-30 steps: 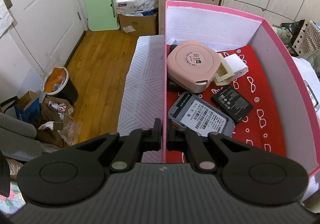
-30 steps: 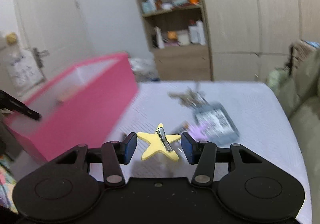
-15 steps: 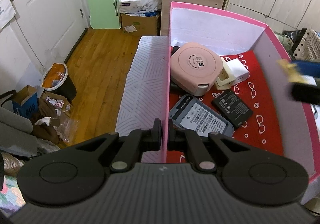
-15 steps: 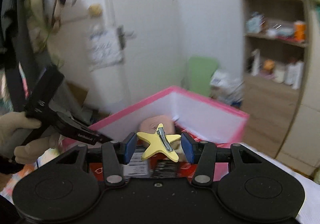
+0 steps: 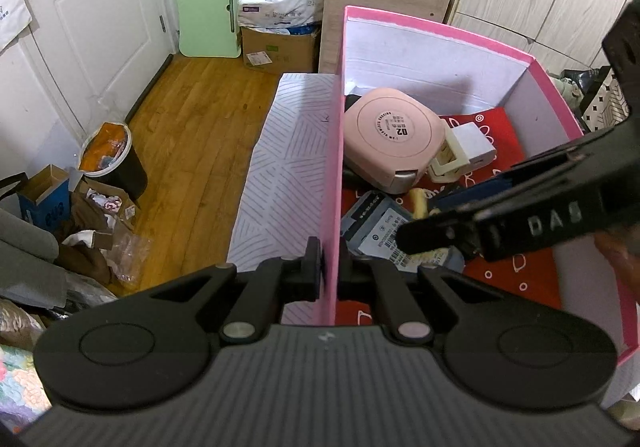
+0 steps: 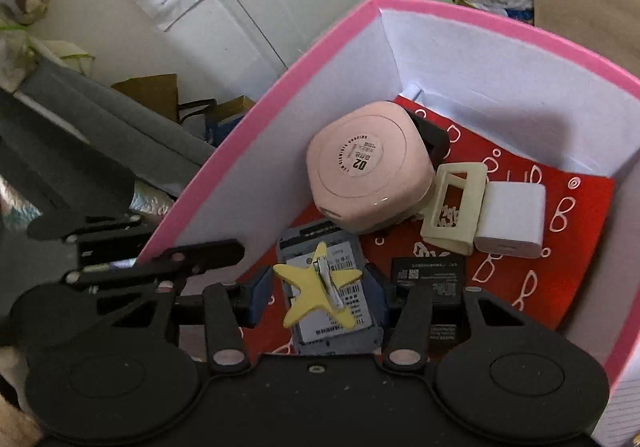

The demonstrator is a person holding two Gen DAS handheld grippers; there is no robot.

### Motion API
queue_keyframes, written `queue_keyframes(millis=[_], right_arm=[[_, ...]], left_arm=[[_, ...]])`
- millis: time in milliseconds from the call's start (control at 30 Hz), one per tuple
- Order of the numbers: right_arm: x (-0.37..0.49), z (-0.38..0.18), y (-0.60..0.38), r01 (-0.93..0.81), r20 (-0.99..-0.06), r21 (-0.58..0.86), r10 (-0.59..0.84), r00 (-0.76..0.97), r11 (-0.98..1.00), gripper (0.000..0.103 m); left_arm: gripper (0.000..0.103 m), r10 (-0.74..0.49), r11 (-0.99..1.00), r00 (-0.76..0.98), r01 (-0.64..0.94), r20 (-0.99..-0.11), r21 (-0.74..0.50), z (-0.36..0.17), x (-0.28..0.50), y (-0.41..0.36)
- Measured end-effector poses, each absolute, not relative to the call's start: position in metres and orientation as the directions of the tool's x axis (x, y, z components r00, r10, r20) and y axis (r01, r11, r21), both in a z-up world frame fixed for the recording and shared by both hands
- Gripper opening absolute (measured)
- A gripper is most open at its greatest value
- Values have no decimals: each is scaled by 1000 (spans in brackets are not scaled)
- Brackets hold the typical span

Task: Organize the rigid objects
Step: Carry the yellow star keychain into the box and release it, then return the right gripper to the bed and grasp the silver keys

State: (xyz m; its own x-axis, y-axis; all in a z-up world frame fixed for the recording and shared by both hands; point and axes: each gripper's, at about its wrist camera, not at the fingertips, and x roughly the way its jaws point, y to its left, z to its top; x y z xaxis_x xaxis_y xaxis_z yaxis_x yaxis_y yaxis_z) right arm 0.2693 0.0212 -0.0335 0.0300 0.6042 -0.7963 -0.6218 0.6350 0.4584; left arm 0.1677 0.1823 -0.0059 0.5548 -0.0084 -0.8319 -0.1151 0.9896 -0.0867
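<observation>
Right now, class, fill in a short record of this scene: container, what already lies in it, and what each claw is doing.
container: pink box, red patterned floor
inside: pink round case, cream frame, white block, grey labelled device, black flat battery
left claw: shut on the box's side wall
right claw: above the box interior, with yellow star clip between its pads

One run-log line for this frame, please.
left tool: shut on pink cardboard box wall | right tool: holding yellow star hair clip over box
</observation>
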Motion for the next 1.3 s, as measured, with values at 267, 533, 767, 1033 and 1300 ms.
queue_keyframes(millis=[267,533,767,1033,1300], right_arm=[[261,-4,-23,-604,-698,536,712,77,590,61],[212,33,-132,-613,-564,491,763,317,618,61],[179,-19,-219,-450,-538,503,674,505,738,62],[145,-62,-235,-377,-596,408,556,580,831,62],[147,-76,-242,-362,-628,347,502,596,865,61]], left_arm=[[5,-4,988,555,-125,-832,-88,-5,167,182],[5,3,985,557,-147,-830,-95,-6,167,182],[5,27,986,548,-152,-836,-67,-7,170,178],[5,36,985,539,-163,-842,-62,-9,173,177],[5,45,983,530,-173,-847,-56,-10,174,176]])
